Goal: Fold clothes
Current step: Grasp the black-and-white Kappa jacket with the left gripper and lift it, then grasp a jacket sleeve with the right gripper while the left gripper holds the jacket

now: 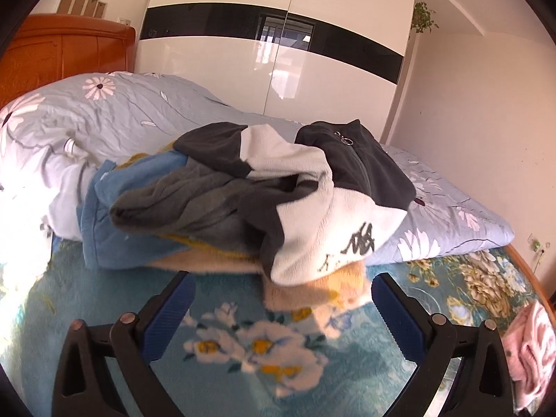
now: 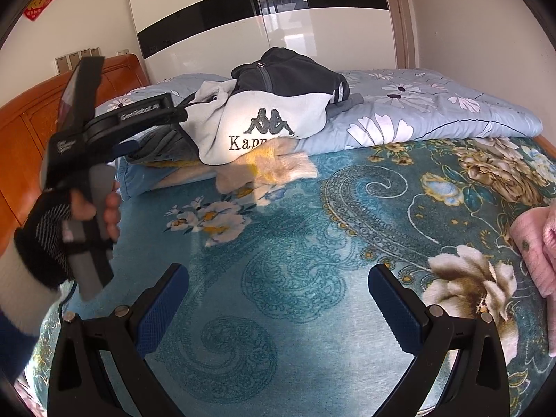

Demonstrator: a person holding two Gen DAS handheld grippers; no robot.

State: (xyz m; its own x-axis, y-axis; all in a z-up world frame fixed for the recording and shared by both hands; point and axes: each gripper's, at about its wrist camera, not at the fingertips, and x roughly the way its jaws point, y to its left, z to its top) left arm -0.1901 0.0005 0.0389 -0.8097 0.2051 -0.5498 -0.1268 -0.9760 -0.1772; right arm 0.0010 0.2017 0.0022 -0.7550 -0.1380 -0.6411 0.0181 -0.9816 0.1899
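Note:
A heap of clothes lies on the bed: a white and dark fleece jacket with a logo (image 1: 323,215) (image 2: 264,118) on top, a grey garment (image 1: 180,205), a blue one (image 1: 114,229) and a cream and yellow one (image 1: 312,288) (image 2: 274,166) beneath. My left gripper (image 1: 279,299) is open and empty, close in front of the heap, its jaws wide apart. In the right wrist view the left gripper's body (image 2: 114,128) is held by a gloved hand beside the heap. My right gripper (image 2: 278,288) is open and empty over the teal floral blanket (image 2: 295,278).
A pink garment (image 2: 538,243) (image 1: 531,347) lies at the right edge of the bed. A light blue flowered quilt (image 1: 104,118) (image 2: 434,111) is bunched behind the heap. A wooden headboard (image 1: 66,55) and a white wardrobe (image 1: 278,62) stand beyond.

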